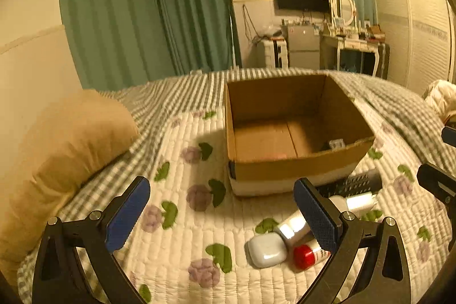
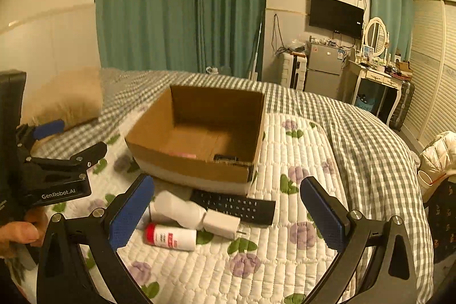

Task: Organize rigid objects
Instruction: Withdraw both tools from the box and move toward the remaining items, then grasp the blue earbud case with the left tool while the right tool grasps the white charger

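Note:
An open cardboard box (image 1: 296, 167) (image 2: 196, 167) stands on the quilted bed; a small dark item (image 2: 225, 158) and a pink item (image 2: 182, 154) lie inside. In front of it lie a black remote (image 2: 233, 206) (image 1: 353, 184), a white bottle (image 2: 176, 208), a white charger (image 2: 221, 223), a red-capped tube (image 2: 169, 237) (image 1: 306, 255) and a pale rounded case (image 1: 266, 250). My left gripper (image 1: 222, 218) is open and empty, to the left of these items. My right gripper (image 2: 228, 215) is open and empty, above them.
A tan pillow (image 1: 65, 158) lies at the left. The left gripper (image 2: 57, 161) shows in the right wrist view. A white jacket (image 2: 439, 153) hangs off the bed's right edge. A fridge and a dresser stand by the far wall.

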`<state>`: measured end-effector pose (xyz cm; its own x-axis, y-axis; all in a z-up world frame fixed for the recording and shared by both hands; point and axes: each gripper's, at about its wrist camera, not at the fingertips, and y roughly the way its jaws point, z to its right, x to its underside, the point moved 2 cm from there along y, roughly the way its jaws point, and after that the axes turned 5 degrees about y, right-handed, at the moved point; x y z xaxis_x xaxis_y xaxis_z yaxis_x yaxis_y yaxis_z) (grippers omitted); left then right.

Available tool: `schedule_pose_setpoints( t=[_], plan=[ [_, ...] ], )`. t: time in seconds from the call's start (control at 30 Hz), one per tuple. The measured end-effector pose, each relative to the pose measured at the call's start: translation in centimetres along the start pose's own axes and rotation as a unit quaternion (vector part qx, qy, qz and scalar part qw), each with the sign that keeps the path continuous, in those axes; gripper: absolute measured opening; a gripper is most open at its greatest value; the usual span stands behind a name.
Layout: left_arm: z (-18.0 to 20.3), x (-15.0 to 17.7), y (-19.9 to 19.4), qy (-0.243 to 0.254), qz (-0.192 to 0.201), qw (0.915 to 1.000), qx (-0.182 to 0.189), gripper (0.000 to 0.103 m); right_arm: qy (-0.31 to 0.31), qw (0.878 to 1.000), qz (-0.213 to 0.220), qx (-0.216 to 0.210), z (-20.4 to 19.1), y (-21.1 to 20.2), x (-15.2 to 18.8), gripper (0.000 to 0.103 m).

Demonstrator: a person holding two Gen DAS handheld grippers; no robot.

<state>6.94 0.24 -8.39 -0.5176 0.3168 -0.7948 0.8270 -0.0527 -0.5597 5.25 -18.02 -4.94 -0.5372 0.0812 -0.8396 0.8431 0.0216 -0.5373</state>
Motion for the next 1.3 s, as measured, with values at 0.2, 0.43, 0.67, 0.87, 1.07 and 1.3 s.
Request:
schedule_pose_setpoints(
  t=[0.2,0.43,0.67,0.87,1.07,1.3],
  plan=[
    [1.2,2.2,2.3,0.018,-0.024,0.9995,0.006,0.103,0.003,0.999,-0.033,0.008,0.6,2.4,2.3,0.103],
    [2.3,4.9,4.9,0.023,-0.062,0.9975,0.025,0.103,0.027,0.998,-0.062,0.016,2.1,5.0,4.2,0.103],
    [3.4,7.4,6.7,0.039,-0.091,0.9943,0.041,0.101,0.026,0.995,-0.092,0.019,2.8,8.1,6.0,0.103],
    [3.9,8.4,7.7,0.045,-0.102,0.9923,0.055,0.101,0.009,0.994,-0.11,0.02,2.3,10.3,7.0,0.103],
    [4.3,9.2,8.5,0.043,-0.103,0.9921,0.058,0.101,0.002,0.991,-0.134,0.019,1.8,12.8,8.3,0.103],
    [3.6,9.5,9.9,0.02,-0.123,0.9913,0.044,0.085,0.045,0.989,-0.139,0.018,1.9,14.6,8.3,0.103]
  ],
)
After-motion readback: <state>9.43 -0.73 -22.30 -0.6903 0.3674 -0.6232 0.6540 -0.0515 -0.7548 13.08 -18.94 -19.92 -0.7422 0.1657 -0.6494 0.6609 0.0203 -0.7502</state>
